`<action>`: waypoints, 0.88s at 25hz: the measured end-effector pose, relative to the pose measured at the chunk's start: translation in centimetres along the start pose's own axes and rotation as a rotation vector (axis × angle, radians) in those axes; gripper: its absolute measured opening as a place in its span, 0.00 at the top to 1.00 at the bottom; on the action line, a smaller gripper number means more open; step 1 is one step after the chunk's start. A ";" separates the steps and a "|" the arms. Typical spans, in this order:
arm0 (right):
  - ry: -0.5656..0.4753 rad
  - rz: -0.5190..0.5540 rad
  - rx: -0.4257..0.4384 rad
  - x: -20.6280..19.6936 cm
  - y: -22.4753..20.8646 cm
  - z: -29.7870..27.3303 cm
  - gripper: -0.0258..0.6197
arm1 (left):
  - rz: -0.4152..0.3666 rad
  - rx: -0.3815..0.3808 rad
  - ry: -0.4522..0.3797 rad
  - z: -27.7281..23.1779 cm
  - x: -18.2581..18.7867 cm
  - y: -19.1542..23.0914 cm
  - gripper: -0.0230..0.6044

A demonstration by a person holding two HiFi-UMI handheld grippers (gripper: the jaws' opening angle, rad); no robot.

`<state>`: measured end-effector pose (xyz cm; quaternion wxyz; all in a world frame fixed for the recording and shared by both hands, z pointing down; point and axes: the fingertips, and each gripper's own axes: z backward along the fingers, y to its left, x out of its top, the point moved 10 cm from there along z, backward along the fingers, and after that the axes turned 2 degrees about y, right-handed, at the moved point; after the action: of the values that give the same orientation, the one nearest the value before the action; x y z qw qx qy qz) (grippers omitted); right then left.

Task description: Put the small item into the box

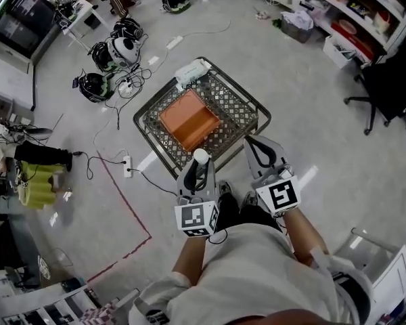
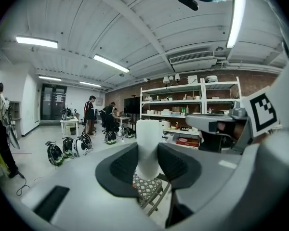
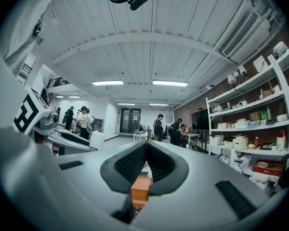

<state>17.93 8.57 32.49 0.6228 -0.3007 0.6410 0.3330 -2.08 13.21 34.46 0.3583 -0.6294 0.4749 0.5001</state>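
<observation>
Item (image 1: 201, 156), a small white cylinder, stands upright at the tips of the left hand-held gripper (image 1: 198, 164), whose jaws pinch it from both sides. In the left gripper view the item (image 2: 149, 138) rises above the dark pads (image 2: 123, 167) that press on its lower part. Far ahead of this hand-held gripper and off to its left, several helmets (image 1: 111, 53) lie on the floor (image 1: 311, 134). Just ahead of both hand-held grippers and lower down, a wire basket (image 1: 254, 103) sits on the floor with the orange box (image 1: 188, 119) lying inside it; the item is above the basket's near edge and apart from the box. The right hand-held gripper (image 1: 252, 143) is just beside the left one, and its jaws are pressed together with nothing between them. In the right gripper view the box (image 3: 140, 189) shows below its closed tips. Far ahead and to its right stand shelves (image 1: 345, 12).
</observation>
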 end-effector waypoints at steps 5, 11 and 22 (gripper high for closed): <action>0.034 0.007 0.004 -0.8 -1.0 -2.3 0.96 | 0.015 0.002 0.019 -2.5 -0.2 1.7 0.75; 0.071 0.034 0.045 -2.0 -1.9 -7.7 0.96 | 0.034 0.003 0.041 -6.8 -0.9 5.2 0.75; 0.198 0.055 0.154 -4.0 -1.4 -19.8 0.96 | 0.044 -0.023 0.136 -13.8 -2.7 15.2 0.75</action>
<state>7.42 -8.22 36.45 0.5683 -0.2658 0.7310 0.2685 -12.78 -3.39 40.84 0.3069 -0.6554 0.5059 0.4694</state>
